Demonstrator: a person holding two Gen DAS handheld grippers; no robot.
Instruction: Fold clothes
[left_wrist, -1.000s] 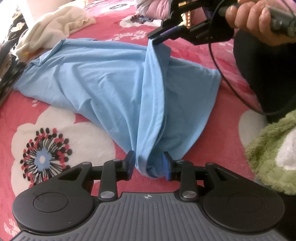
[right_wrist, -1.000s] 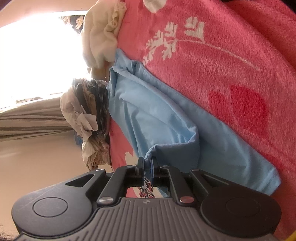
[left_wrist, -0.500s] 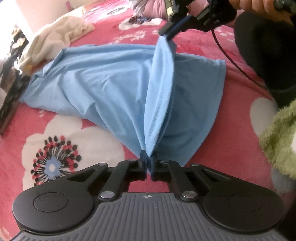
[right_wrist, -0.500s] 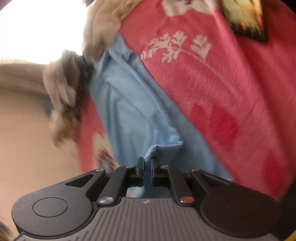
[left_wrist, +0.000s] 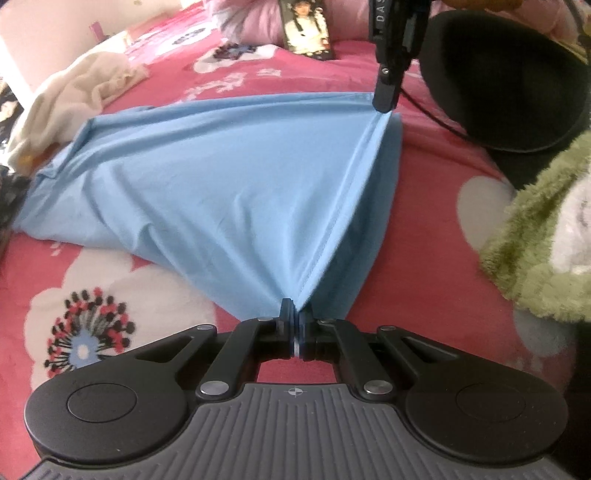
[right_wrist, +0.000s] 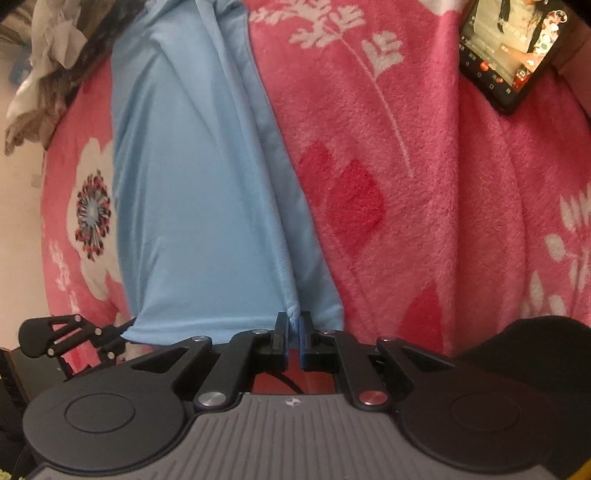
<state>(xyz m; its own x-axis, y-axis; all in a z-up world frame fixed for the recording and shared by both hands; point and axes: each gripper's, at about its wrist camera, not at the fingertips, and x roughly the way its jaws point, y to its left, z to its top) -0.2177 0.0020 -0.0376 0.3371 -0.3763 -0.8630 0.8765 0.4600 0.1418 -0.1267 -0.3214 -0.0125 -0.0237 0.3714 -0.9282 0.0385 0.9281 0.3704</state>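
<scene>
A light blue garment (left_wrist: 207, 177) lies across a pink flowered blanket (left_wrist: 110, 280). My left gripper (left_wrist: 294, 312) is shut on the garment's near corner, lifting it off the blanket. At the far side my right gripper (left_wrist: 384, 105) pinches the opposite corner, and the hem is drawn taut between the two. In the right wrist view the right gripper (right_wrist: 293, 325) is shut on a small bunch of the blue garment (right_wrist: 192, 192), which stretches away along the blanket. The left gripper (right_wrist: 74, 336) shows at the lower left there, at the cloth's edge.
A cream cloth (left_wrist: 74, 96) is heaped at the far left, beside dark patterned clothes (right_wrist: 48, 74). A green fuzzy item (left_wrist: 543, 236) lies at the right. A phone (right_wrist: 517, 48) with a lit screen rests on the blanket. A person's dark-clad leg (left_wrist: 506, 81) is at the far right.
My left gripper closed on the near corner of the blue garment. The right gripper rolled and rose a little, and the hem went from a slack bunch to a taut line.
</scene>
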